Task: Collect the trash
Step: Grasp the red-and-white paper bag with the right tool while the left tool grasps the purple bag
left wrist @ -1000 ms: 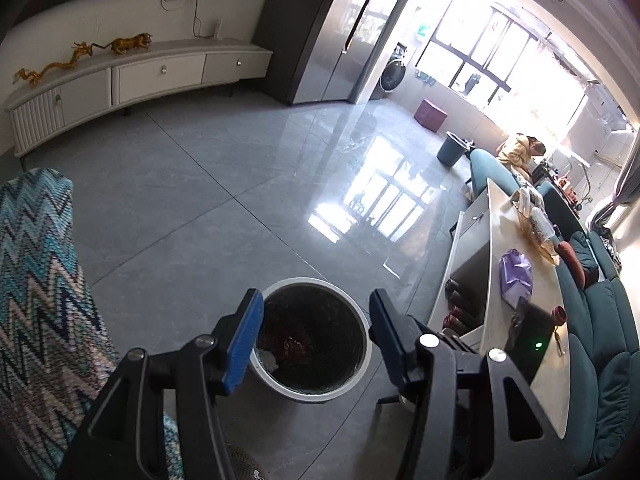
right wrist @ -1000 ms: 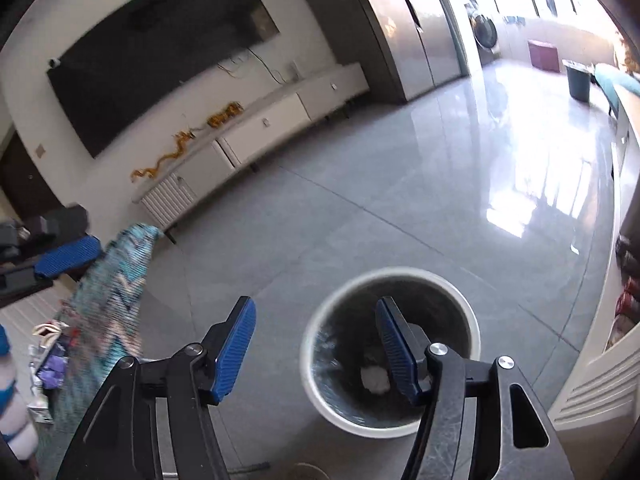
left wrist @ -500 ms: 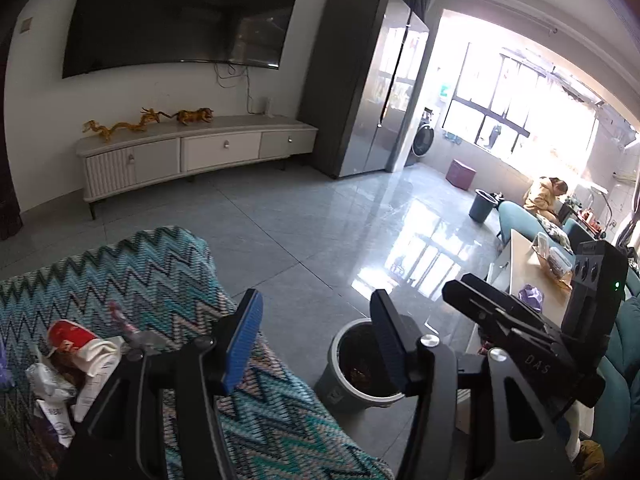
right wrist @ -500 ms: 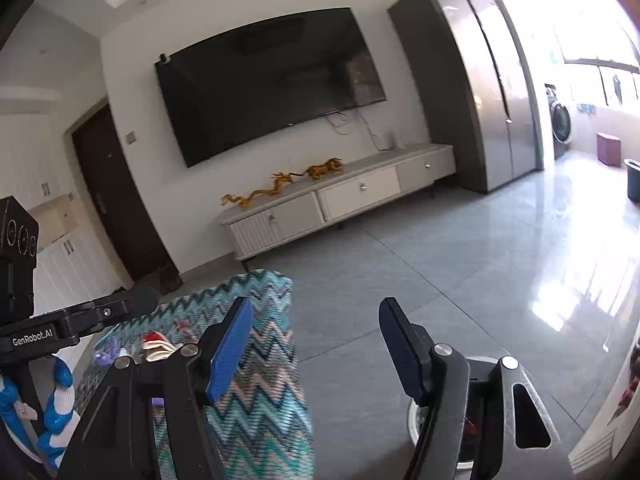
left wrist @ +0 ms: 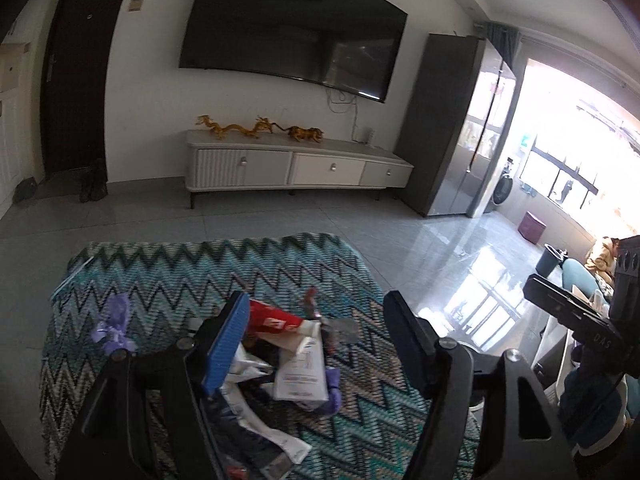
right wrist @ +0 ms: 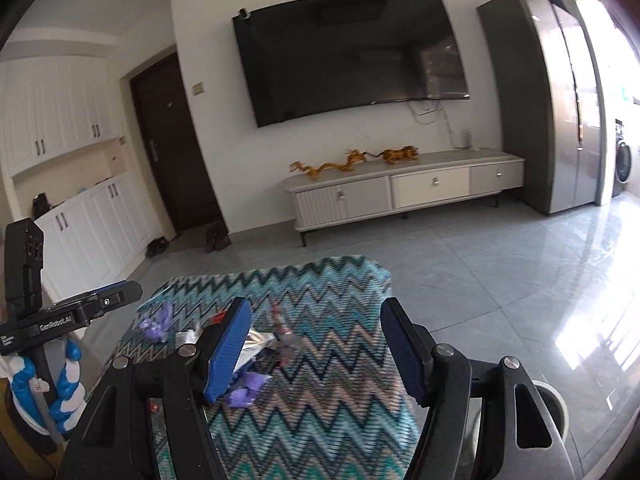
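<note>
The left claw [left wrist: 316, 344] is opening wide at the lower centre of its view, holding nothing; the trash pile [left wrist: 292, 364] is lying on the zigzag cloth [left wrist: 200, 268] below and between its fingers, untouched. The right claw [right wrist: 316, 348] is also standing wide and empty at the lower centre of its view, with the pile [right wrist: 248, 360] sitting behind its left finger.

What could go wrong: the wrappers are lying loose and overlapping, so a closing claw is likely to be pinching only a top sheet and dragging or scattering the rest. The cloth is soft, so a low grab may be catching fabric along with the trash. Both claws are aiming at the same heap, so they may be colliding. The bin [right wrist: 556, 408] is sitting at the lower right edge of the right view, beside the cloth, so light scraps may be dropping on the floor on the way.

Counted: two claws, one bin, one cloth. One red-and-white wrapper [left wrist: 276, 322] and one white label [left wrist: 302, 376] are showing, plus at least two purple wrappers [left wrist: 114, 328]. The rest of the pile is too tangled to count.
</note>
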A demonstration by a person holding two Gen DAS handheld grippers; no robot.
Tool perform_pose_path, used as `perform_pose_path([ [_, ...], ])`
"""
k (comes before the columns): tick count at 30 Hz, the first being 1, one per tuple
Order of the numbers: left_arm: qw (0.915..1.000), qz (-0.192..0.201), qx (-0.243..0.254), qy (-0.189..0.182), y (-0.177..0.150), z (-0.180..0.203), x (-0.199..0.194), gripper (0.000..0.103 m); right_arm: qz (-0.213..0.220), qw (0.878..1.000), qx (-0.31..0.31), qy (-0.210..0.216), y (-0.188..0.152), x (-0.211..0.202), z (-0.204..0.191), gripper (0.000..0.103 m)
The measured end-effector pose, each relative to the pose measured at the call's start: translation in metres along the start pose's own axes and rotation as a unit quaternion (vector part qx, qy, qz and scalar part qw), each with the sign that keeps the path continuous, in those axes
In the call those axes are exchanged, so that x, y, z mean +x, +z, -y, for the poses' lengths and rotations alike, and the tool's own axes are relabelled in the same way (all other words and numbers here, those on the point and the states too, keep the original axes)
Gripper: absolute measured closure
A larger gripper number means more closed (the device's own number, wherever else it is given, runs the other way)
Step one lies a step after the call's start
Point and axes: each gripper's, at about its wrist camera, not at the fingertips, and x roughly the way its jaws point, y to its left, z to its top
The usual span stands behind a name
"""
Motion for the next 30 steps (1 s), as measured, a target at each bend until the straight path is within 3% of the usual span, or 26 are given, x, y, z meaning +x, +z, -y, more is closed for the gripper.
perform_pose_path([
  [6, 0.9966, 0.002, -0.036, 0.074, -0.010, -0.080, 0.005, 0.026, -0.058, 0.997, -0.041, 0.020, -0.011, 0.060, -0.044, 0.034],
  [14, 0.9842, -0.027, -0.096, 0.146, -0.039, -0.167, 0.037, 0.026, -0.133, 0.984, -0.109, 0.037, -0.033, 0.145, -0.096, 0.034],
  [20, 0.9768, -0.059, -0.127, 0.162, -0.057, -0.208, 0.072, 0.026, -0.174, 0.972, -0.146, 0.055, -0.044, 0.197, -0.127, 0.034],
  [28, 0.9739, -0.085, -0.142, 0.155, -0.072, -0.229, 0.110, 0.026, -0.225, 0.954, -0.190, 0.051, -0.057, 0.250, -0.144, 0.034],
  [30, 0.9738, -0.090, -0.145, 0.151, -0.075, -0.231, 0.115, 0.026, -0.234, 0.951, -0.196, 0.051, -0.060, 0.258, -0.145, 0.045],
])
